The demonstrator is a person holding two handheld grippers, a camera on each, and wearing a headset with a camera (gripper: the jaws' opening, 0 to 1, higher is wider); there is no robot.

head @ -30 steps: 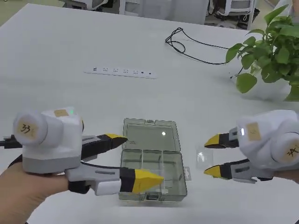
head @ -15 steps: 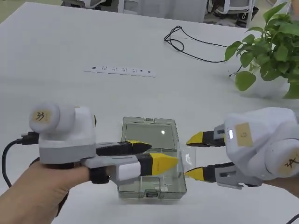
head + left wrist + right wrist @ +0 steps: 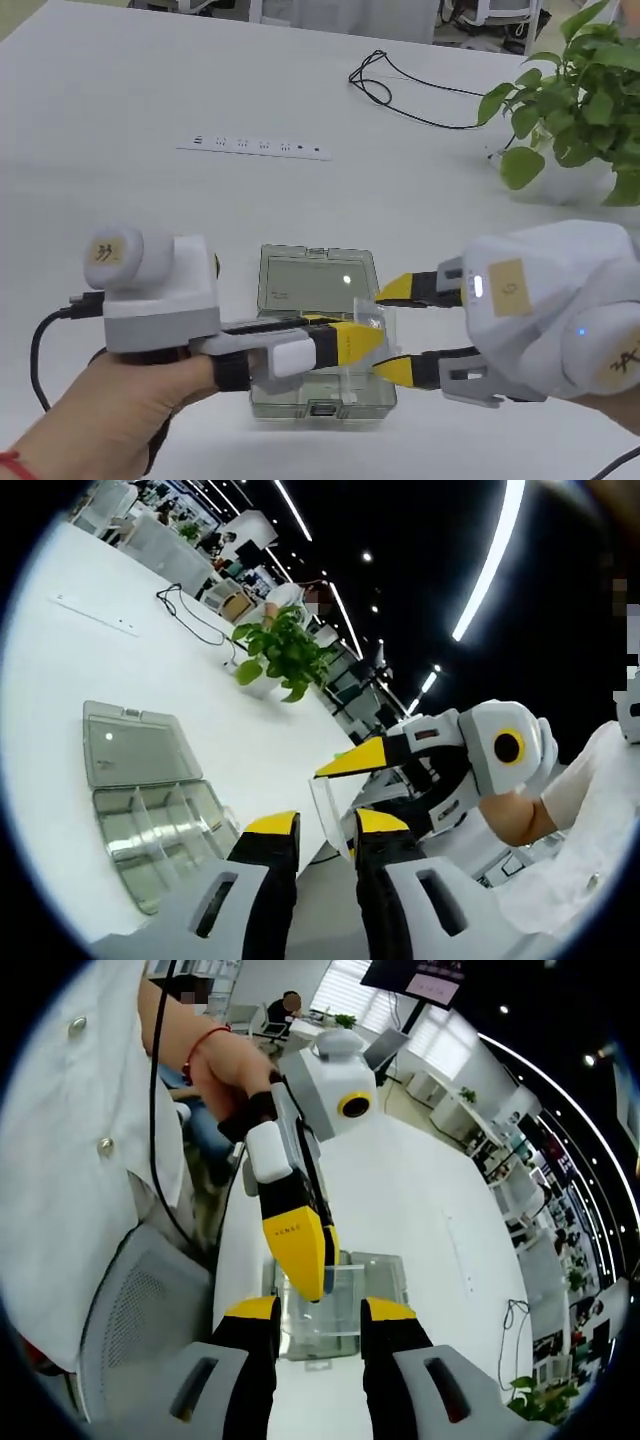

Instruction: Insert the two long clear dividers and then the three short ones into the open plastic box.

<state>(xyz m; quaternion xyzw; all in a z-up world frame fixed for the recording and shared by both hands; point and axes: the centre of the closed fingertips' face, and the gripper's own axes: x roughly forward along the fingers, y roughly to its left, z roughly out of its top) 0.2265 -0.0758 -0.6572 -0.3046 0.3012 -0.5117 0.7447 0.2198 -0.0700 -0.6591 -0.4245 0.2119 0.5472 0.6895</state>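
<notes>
Your left gripper (image 3: pixel 348 340) is pinching one edge of the short clear plastic divider (image 3: pixel 378 322) — jaws clenched on it. Your right gripper (image 3: pixel 398 331) is clasping the same divider end to end between wide-set jaws, just above the open smoky plastic box (image 3: pixel 290 405) — it's lying on the white table (image 3: pixel 150 200).

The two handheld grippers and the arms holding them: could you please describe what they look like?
Both the left gripper and right gripper have white-and-grey bodies, black jaws with yellow tips and tan handwritten labels. A black cable trails from the left one. The person wears a white buttoned garment and a red wrist cord.
</notes>
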